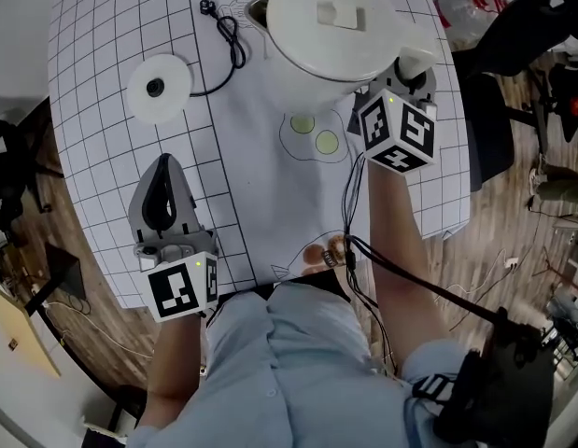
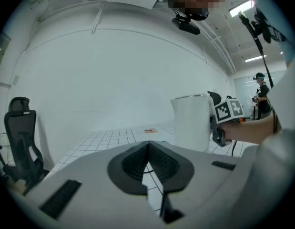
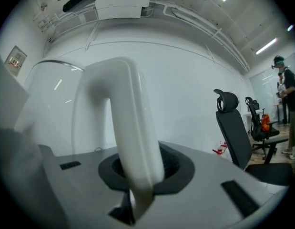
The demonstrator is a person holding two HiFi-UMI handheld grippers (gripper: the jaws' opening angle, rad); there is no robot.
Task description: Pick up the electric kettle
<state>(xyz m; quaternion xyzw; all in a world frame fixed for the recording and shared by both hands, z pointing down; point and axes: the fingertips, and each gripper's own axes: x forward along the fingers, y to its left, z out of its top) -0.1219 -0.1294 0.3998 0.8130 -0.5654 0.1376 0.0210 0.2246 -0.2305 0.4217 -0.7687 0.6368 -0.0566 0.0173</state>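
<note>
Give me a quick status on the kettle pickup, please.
Right gripper shut on handle of white cylindrical electric kettle. Left gripper shut, empty. Round white base, black cord lie apart.

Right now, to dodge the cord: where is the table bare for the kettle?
Bare: the grid between kettle base and left gripper, and the plain strip between the cord and the near edge. Crowded: the far edge, where the right gripper holds the kettle, and around the two green discs.
</note>
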